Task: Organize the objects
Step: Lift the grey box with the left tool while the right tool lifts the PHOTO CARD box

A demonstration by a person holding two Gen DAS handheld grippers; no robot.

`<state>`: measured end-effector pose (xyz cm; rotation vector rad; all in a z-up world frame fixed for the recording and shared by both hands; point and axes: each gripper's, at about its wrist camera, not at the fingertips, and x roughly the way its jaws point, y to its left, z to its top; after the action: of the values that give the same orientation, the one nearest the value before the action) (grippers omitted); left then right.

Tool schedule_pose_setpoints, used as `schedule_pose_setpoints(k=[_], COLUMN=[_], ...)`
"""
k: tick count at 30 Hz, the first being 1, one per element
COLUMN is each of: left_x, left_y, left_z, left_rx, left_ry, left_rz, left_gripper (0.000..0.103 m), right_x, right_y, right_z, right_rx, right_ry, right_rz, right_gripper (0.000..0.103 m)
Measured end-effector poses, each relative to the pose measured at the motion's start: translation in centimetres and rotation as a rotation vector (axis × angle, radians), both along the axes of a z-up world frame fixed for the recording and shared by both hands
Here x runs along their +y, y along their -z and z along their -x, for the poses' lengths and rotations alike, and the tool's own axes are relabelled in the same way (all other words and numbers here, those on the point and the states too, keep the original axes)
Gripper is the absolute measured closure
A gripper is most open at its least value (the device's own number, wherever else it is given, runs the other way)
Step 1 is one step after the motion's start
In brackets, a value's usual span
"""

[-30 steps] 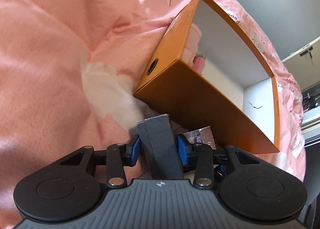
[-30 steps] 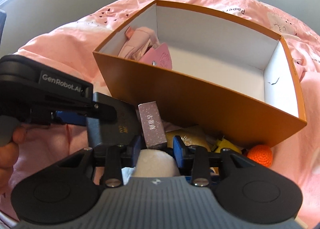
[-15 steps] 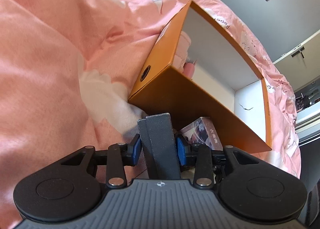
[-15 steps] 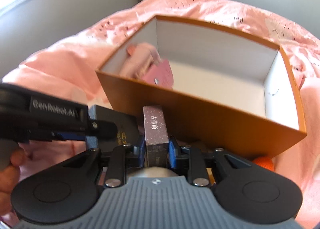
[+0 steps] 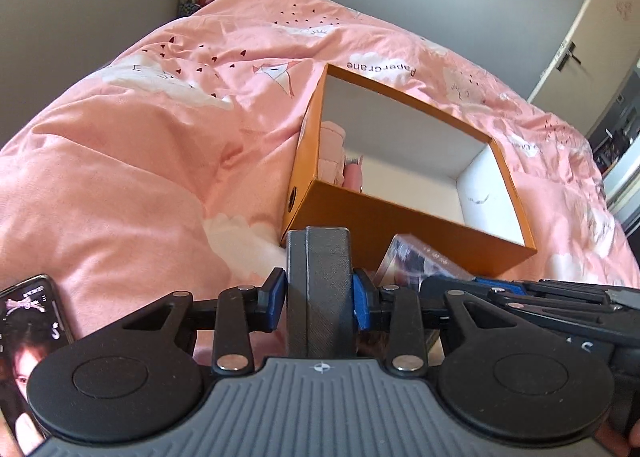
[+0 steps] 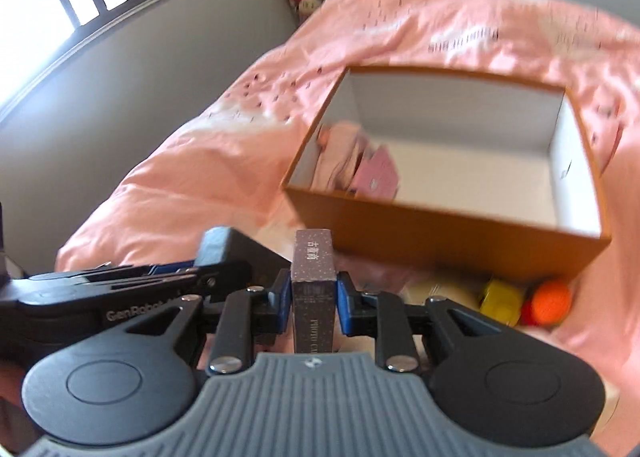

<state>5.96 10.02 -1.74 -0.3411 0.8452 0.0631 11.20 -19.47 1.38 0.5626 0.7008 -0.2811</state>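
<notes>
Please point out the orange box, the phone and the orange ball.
orange box (image 5: pixel 404 223), left wrist view, near outer wall.
phone (image 5: pixel 34 321), left wrist view, lit screen.
orange ball (image 6: pixel 553 300), right wrist view, its middle.

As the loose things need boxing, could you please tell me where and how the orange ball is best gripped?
Grip the orange ball across its widest part, coming down from above. It is round, so no side grips better, but the orange box wall seems close behind and a yellow item sits on its left; the top looks freest.
</notes>
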Motion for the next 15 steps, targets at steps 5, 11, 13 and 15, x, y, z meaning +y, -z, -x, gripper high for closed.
schedule_pose_setpoints(k=[5, 11, 13, 15], left_x=[0.2, 1.3, 1.9, 2.3], left_y=[1.5, 3.2, 3.7, 4.0], left_z=[-0.2, -0.5, -0.6, -0.6], left_rx=[0.053, 0.083, 0.089, 0.093], left_ry=[0.026, 0.021, 0.008, -0.003], left_rz=[0.028, 0.084, 0.119, 0.131], left_gripper=[0.065, 0.065, 0.065, 0.065], right_x=[0.7, 0.4, 0.2, 0.2], right_y=[2.2, 5.2, 5.8, 6.2], right_z=[0.1, -1.5, -1.7, -1.8], right_rx=[0.054, 0.045, 0.05, 0.054], right_ry=[0.0, 0.061, 0.081, 0.076], right_rz=[-0.095, -0.085, -0.073, -0.094], right_gripper=[0.079, 0.078, 0.076, 0.074])
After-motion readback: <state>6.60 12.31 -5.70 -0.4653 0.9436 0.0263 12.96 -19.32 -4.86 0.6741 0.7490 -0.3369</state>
